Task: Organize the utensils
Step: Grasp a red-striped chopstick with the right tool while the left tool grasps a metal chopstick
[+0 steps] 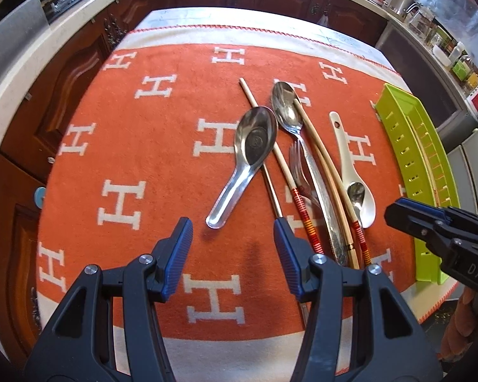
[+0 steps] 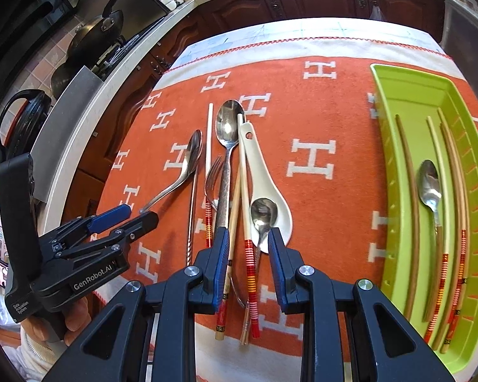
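Observation:
Loose utensils lie on the orange cloth (image 1: 143,159): a metal soup spoon (image 1: 255,140), a large steel spoon (image 2: 228,124), a fork (image 2: 213,172), a white ceramic spoon (image 2: 264,178) with a small steel spoon (image 2: 264,213) in its bowl, and several chopsticks (image 2: 248,261). My left gripper (image 1: 232,232) is open, with the soup spoon's handle end just ahead of its jaws. My right gripper (image 2: 249,242) hovers over a red-banded chopstick and the small spoon's handle. Its jaws stand narrowly apart and touch neither. The green tray (image 2: 395,102) holds a spoon (image 2: 430,181) and several chopsticks.
The tray (image 1: 408,146) sits along the cloth's right side, with the right gripper (image 1: 393,215) in front of it. The left gripper (image 2: 140,215) is at the cloth's left edge. Dark wooden cabinets (image 1: 79,73) and a counter surround the table. A pan (image 2: 95,31) sits on the stove.

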Action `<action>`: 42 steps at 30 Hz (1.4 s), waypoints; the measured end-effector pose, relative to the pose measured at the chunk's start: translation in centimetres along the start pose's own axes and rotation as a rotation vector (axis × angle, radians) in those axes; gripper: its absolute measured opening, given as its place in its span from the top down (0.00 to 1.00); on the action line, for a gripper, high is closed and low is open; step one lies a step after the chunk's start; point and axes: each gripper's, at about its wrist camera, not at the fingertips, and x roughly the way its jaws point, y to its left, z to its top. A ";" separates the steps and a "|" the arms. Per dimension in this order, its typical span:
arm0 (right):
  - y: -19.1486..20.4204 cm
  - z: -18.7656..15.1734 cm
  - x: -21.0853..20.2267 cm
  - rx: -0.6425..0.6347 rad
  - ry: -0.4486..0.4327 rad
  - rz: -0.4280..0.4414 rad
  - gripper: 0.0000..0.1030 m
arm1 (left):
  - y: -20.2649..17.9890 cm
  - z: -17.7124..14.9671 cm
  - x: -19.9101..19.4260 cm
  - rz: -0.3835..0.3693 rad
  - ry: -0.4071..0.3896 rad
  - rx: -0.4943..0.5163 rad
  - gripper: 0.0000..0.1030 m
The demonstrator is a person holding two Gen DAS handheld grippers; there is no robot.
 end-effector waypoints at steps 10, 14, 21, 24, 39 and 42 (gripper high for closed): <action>1.2 0.7 2.4 -0.036 0.031 0.023 0.76 | -0.3 0.2 1.3 -0.048 0.029 -0.014 0.52; 1.3 0.8 3.1 -0.032 0.038 0.031 0.76 | -1.3 0.6 1.9 -0.032 0.035 0.006 0.52; 0.9 0.9 3.5 -0.027 0.039 0.037 0.76 | -3.2 1.1 1.8 0.004 0.004 0.055 0.60; 0.5 0.9 3.3 -0.020 0.033 0.046 0.76 | -2.9 1.4 1.4 -0.005 -0.006 0.037 0.69; -0.4 0.6 3.2 -0.012 0.027 0.084 0.76 | -4.1 1.4 1.4 -0.074 0.043 0.055 0.81; -0.5 0.6 3.2 -0.006 0.026 0.086 0.76 | -4.1 1.3 2.4 -0.075 0.076 0.047 0.83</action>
